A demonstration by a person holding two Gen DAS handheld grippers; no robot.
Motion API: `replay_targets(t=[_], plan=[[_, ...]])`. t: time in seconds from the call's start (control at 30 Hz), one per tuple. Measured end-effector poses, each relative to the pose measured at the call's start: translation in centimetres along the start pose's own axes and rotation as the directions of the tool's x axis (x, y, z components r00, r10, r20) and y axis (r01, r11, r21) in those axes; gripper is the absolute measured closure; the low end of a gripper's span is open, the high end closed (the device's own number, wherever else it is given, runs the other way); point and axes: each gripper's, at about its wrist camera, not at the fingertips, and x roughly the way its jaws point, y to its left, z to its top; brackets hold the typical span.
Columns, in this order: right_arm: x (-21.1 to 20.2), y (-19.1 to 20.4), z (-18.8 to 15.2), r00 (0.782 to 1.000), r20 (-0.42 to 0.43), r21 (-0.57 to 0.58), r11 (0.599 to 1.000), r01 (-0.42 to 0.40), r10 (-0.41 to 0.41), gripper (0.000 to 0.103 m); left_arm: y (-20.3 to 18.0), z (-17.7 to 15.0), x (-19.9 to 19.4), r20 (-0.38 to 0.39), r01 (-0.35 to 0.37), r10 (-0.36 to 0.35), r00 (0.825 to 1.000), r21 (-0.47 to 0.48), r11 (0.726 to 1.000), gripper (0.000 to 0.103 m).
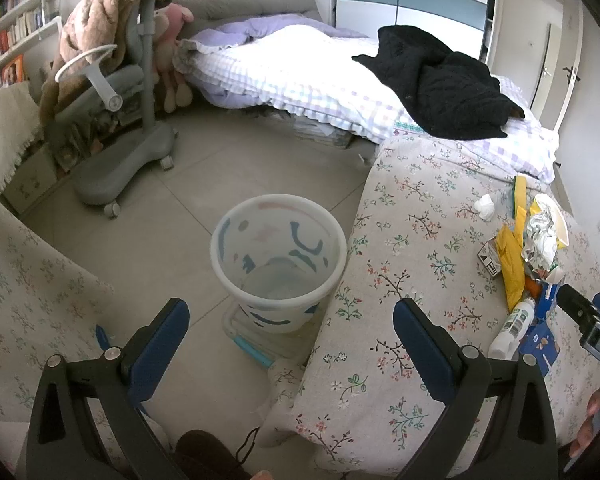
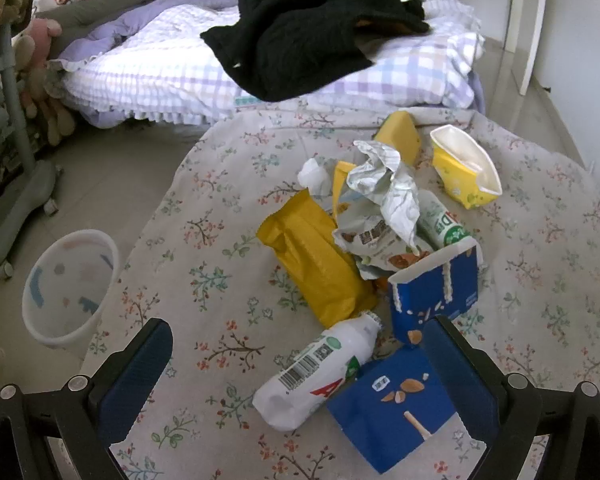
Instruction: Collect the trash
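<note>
Lying closest under my right gripper point(image 2: 296, 364) is a white plastic bottle point(image 2: 316, 372) on its side, and I am hovering over it with both fingers spread wide and nothing between them. Its long axis is running diagonally, neck pointing up and to the right toward the trash pile, base pointing down toward me, so the jaws are standing roughly across its body. A torn blue carton point(image 2: 396, 400) is touching the bottle on the right, with the right finger just beside it, and a yellow bag point(image 2: 316, 264), crumpled foil wrapper point(image 2: 384, 184), yellow cup point(image 2: 464, 168) and white tissue point(image 2: 314, 174) are heaping up beyond on the floral cloth point(image 2: 204, 264). My left gripper point(image 1: 290, 332) is also gaping wide and carrying nothing, pointing at the patterned wastebasket point(image 1: 278, 264) standing on the floor just beside the covered surface's left edge. By my judgement the right claw is the nearer one for the bottle, and the basket is lying well to the left of the pile. A bed with a black garment point(image 2: 300, 28) is filling the background.
</note>
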Motion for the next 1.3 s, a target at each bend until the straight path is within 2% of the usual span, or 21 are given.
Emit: replay_targets(t=[1.1,1.3], plan=[[-0.7,-0.5,0.4,1.000,0.003,0.007,1.000,0.001,-0.001,0.000,0.0,0.1,0.0,0.004,-0.006,0.006,1.000,0.015,1.000,0.000],[-0.8,-1.3,0.9,0.999,-0.036,-0.001,1.000,-0.001,0.001,0.000,-0.7,0.4,0.2,-0.021,0.046,-0.045,0.999,0.029,0.999,0.000]])
